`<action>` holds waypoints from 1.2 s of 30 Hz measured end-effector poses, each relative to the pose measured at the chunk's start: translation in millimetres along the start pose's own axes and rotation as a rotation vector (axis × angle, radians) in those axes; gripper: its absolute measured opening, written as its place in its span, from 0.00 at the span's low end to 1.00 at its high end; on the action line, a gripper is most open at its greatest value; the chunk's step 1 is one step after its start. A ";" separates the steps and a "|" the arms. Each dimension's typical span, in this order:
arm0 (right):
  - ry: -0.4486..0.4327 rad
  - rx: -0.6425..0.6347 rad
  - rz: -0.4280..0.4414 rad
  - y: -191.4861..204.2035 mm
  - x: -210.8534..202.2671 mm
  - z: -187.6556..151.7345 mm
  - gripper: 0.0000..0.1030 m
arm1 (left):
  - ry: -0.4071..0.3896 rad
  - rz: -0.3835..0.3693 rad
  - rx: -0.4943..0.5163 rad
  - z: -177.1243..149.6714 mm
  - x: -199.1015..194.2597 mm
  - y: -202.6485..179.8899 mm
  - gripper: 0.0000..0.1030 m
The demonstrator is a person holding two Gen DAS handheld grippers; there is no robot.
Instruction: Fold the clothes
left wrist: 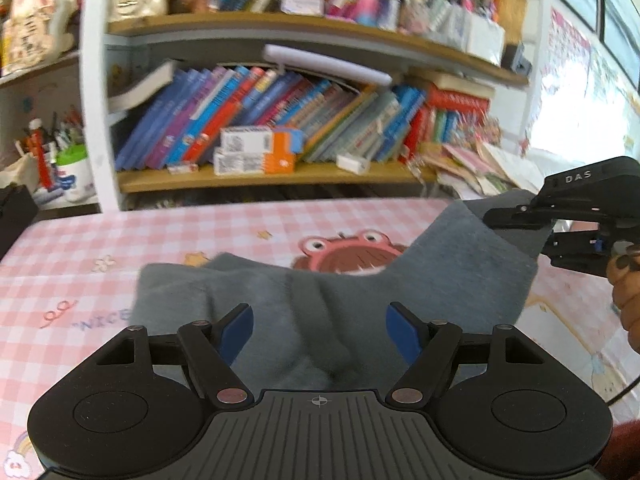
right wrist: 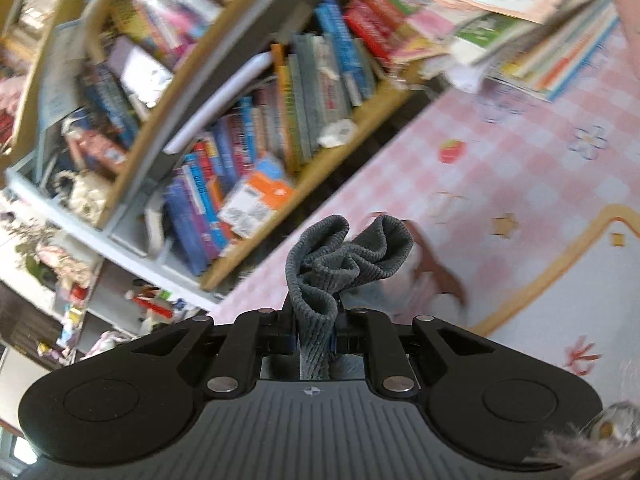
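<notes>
A grey garment (left wrist: 320,300) lies rumpled on the pink checked tablecloth (left wrist: 100,240). My left gripper (left wrist: 320,332) hovers low over its near part, jaws wide open, and the blue pads (left wrist: 236,332) stand clear of the cloth on either side. At the right, my right gripper (left wrist: 494,216) is shut on the garment's far corner and holds it lifted off the table. In the right wrist view the ribbed grey edge (right wrist: 348,256) bunches out from between the shut jaws of the right gripper (right wrist: 315,316). A person's hand (left wrist: 624,280) grips the right tool.
A bookshelf (left wrist: 280,176) full of books stands just behind the table. A pen pot (left wrist: 72,168) is at the left, a black object (left wrist: 12,208) at the left edge. Loose papers and booklets (left wrist: 480,164) pile up at the back right.
</notes>
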State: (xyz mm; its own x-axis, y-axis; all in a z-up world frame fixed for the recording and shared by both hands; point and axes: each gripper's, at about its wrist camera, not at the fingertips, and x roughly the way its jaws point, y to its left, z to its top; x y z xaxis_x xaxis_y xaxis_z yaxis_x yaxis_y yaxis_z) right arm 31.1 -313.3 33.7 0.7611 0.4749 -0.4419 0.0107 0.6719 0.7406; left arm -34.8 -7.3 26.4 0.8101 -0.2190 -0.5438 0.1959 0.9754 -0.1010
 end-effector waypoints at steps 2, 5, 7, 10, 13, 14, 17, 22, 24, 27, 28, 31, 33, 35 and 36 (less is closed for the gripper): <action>-0.003 -0.037 0.018 21.1 3.2 -3.8 0.12 | -0.021 0.003 -0.017 0.1 -6.7 14.6 0.73; -0.002 -0.102 0.047 54.2 10.3 -13.3 0.12 | -0.054 0.013 -0.033 -1.3 -17.1 35.0 0.73; 0.002 -0.147 0.064 75.7 16.6 -20.6 0.12 | -0.073 0.020 -0.042 -2.7 -23.8 48.8 0.73; 0.015 -0.222 0.092 107.4 27.6 -33.8 0.12 | -0.097 0.030 -0.071 -5.8 -34.0 69.8 0.73; 0.034 -0.293 0.120 136.5 38.6 -49.5 0.12 | -0.112 0.042 -0.114 -8.8 -43.6 90.5 0.73; 0.042 -0.321 0.127 145.5 42.3 -55.4 0.12 | -0.117 0.047 -0.132 -9.8 -46.4 97.5 0.73; 0.077 -0.400 0.134 166.9 55.0 -75.1 0.12 | -0.132 0.067 -0.183 -12.9 -54.9 116.1 0.73; 0.167 -0.491 0.108 186.3 81.9 -109.6 0.13 | -0.150 0.087 -0.267 -19.9 -65.4 140.3 0.73; 0.206 -0.539 0.095 189.9 93.2 -123.8 0.14 | -0.149 0.090 -0.284 -21.7 -66.8 146.1 0.73; 0.268 -0.568 0.096 188.6 105.8 -138.9 0.30 | -0.153 0.085 -0.301 -22.9 -67.2 150.9 0.73; 0.288 -0.559 0.107 187.0 107.9 -141.4 0.39 | -0.156 0.079 -0.305 -22.5 -66.8 151.5 0.73; 0.284 -0.516 0.143 182.5 100.4 -137.5 0.47 | -0.168 0.048 -0.309 -19.8 -64.2 149.9 0.75; 0.242 -0.511 0.133 177.9 90.6 -129.3 0.52 | -0.174 0.018 -0.305 -17.8 -61.3 147.2 0.75; 0.204 -0.505 0.101 169.2 83.5 -121.1 0.57 | -0.169 -0.017 -0.288 -14.4 -54.5 142.1 0.76; 0.195 -0.514 0.065 162.7 82.8 -118.2 0.62 | -0.159 -0.030 -0.275 -12.7 -49.4 139.4 0.76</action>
State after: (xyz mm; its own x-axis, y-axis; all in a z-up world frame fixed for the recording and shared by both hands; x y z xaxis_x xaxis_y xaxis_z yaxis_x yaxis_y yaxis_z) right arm 19.2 -97.5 57.8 0.6150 0.5885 -0.5249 -0.3875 0.8053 0.4488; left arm -54.5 139.8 28.7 0.8870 -0.2273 -0.4019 0.0814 0.9338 -0.3485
